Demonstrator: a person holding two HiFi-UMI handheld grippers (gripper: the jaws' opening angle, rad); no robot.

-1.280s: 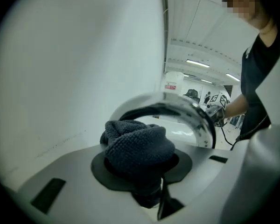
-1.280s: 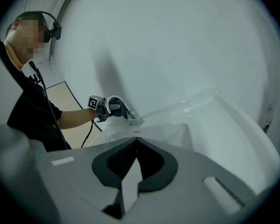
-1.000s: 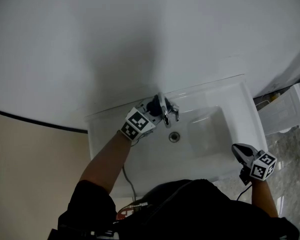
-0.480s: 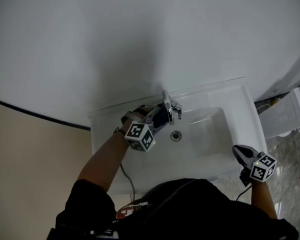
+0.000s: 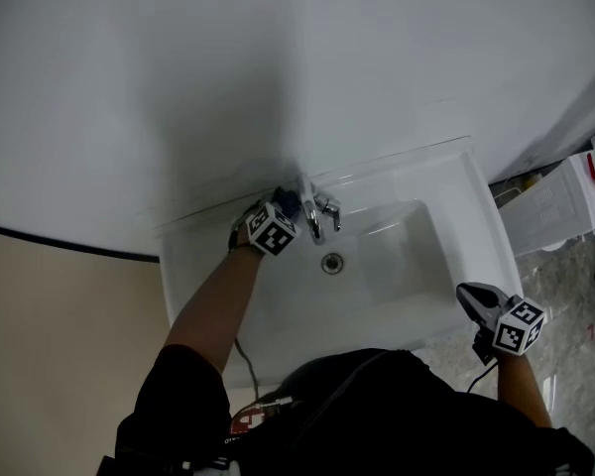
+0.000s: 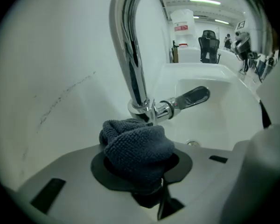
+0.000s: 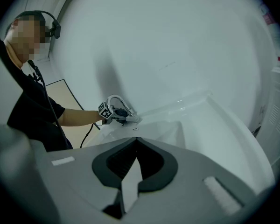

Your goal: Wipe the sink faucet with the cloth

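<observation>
Left tongs [image 5: 290,207] beside faucet [image 5: 310,221]; right tongs [image 5: 476,295] off sink [image 5: 203,286] corner

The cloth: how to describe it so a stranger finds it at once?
Start at the white sink, then its chrome faucet. At the faucet's base the left gripper holds a bunched dark cloth, the only soft, fuzzy thing there.

White wall [image 5: 278,67] fills the top. White bin [image 5: 557,211] at right, on speckled floor [image 5: 575,291]. Beige surface [image 5: 50,345] lower left. Far off: black office chair [image 6: 209,40], ceiling strip lights [image 6: 204,1].
</observation>
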